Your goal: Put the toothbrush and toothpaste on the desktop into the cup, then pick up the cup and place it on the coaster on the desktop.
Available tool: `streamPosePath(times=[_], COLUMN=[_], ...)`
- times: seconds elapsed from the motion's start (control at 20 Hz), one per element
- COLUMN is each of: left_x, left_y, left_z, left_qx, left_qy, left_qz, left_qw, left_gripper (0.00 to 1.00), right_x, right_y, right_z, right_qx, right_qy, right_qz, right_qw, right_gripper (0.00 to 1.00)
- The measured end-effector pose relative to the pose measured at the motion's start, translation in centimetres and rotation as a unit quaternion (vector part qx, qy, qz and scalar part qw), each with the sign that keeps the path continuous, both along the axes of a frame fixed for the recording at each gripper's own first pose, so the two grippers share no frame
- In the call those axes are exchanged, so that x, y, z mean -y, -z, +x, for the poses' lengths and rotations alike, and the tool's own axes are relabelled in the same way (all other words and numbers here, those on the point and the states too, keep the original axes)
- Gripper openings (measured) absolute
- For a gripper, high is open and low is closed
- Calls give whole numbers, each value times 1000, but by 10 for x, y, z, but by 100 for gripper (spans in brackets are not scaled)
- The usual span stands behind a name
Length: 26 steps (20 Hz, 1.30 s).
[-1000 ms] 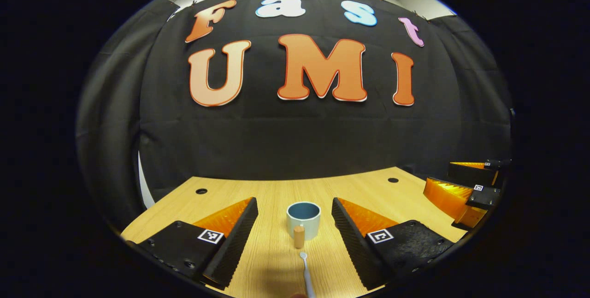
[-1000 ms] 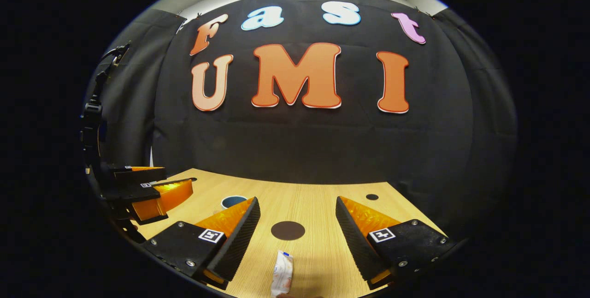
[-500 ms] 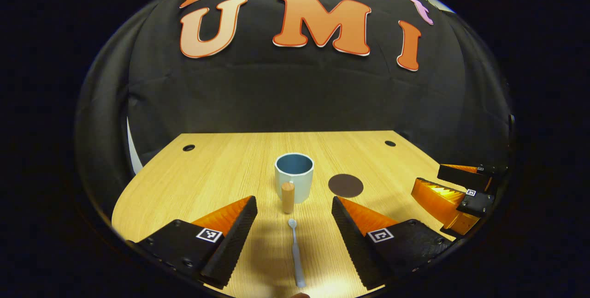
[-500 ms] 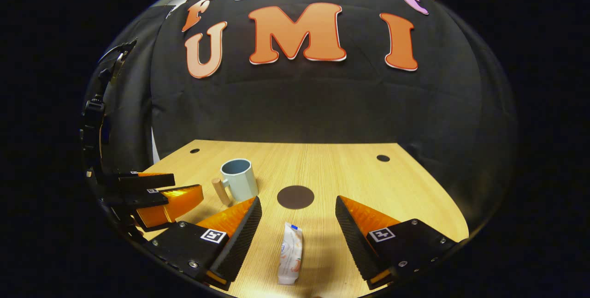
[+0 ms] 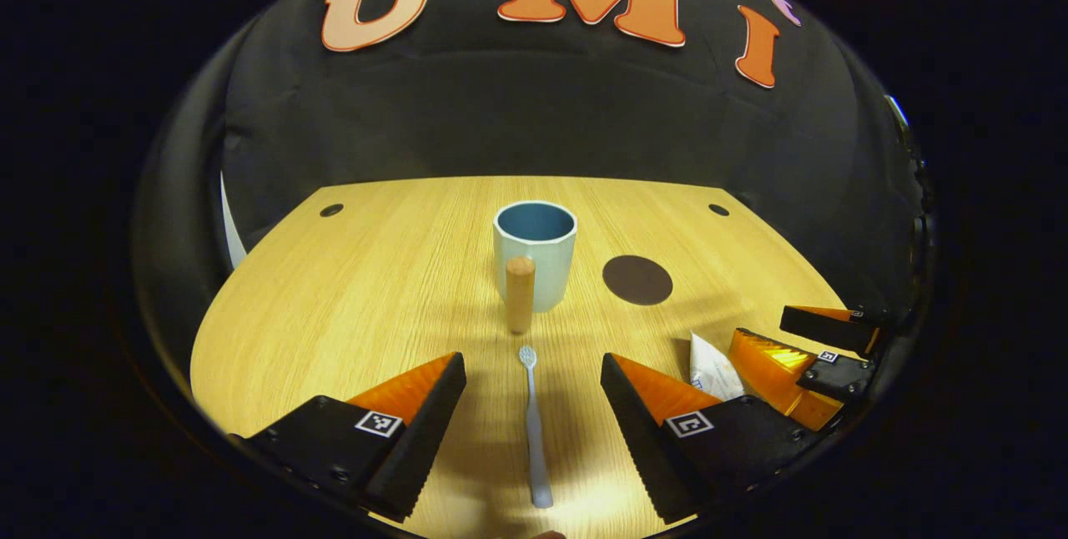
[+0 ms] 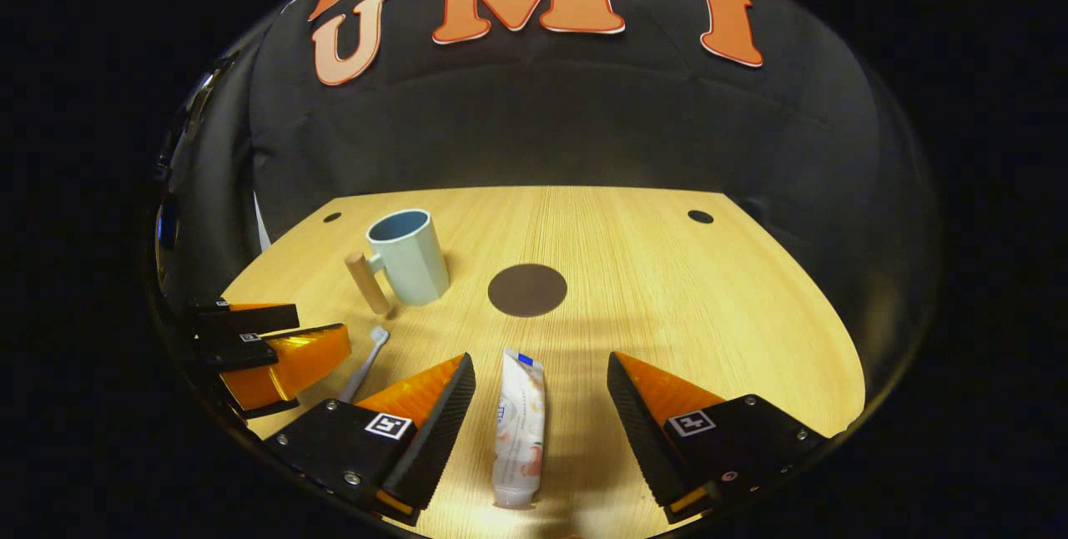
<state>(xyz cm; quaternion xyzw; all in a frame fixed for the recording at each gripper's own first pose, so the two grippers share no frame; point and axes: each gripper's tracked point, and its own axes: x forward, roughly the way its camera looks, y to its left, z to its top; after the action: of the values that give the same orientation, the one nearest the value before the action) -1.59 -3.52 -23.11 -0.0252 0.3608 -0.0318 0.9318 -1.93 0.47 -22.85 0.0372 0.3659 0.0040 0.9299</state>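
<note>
A pale blue cup (image 5: 536,252) with a wooden handle (image 5: 520,293) stands upright on the wooden desktop (image 5: 375,289). A toothbrush (image 5: 533,426) lies flat before it, between the fingers of my open left gripper (image 5: 534,364), which hovers above. Right of the cup lies a round dark coaster (image 5: 637,279). In the right gripper view, a white toothpaste tube (image 6: 517,429) lies lengthwise between the fingers of my open right gripper (image 6: 541,365). There the cup (image 6: 407,256), coaster (image 6: 527,289) and toothbrush (image 6: 363,365) sit farther off, with the left gripper (image 6: 259,343) at the left edge.
The desktop has small round holes near its far corners (image 5: 331,210) (image 5: 718,209). The black cloth wall (image 5: 534,105) closes the far side. In the left gripper view, the right gripper (image 5: 813,351) and the toothpaste's end (image 5: 711,368) show at the right.
Both grippers have tilted down and drawn nearer the desktop. The toothbrush and the toothpaste now lie more fully between their fingers. Nothing has been grasped.
</note>
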Motion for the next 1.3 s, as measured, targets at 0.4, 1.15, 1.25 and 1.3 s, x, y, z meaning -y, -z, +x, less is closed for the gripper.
streamPosePath(times=[0.4, 1.15, 1.25, 1.3], left_x=[-3, 3, 4, 6], left_y=[48, 64, 64, 67], left_z=[-8, -3, -2, -3], left_qx=[-70, -76, -66, -68], left_qy=[-4, 17, 24, 25], left_qz=[-3, 32, 41, 43], left_qw=[998, 996, 997, 996], left_gripper=[98, 22, 18, 13], right_x=[-15, -25, -27, -28], right_y=[53, 61, 61, 61], right_z=[-12, -13, -12, -11], right_qx=[-82, -110, -108, -107], right_qy=[-10, 13, 19, 20], right_qz=[8, 28, 34, 39], right_qw=[997, 993, 993, 993], right_gripper=[86, 20, 17, 15])
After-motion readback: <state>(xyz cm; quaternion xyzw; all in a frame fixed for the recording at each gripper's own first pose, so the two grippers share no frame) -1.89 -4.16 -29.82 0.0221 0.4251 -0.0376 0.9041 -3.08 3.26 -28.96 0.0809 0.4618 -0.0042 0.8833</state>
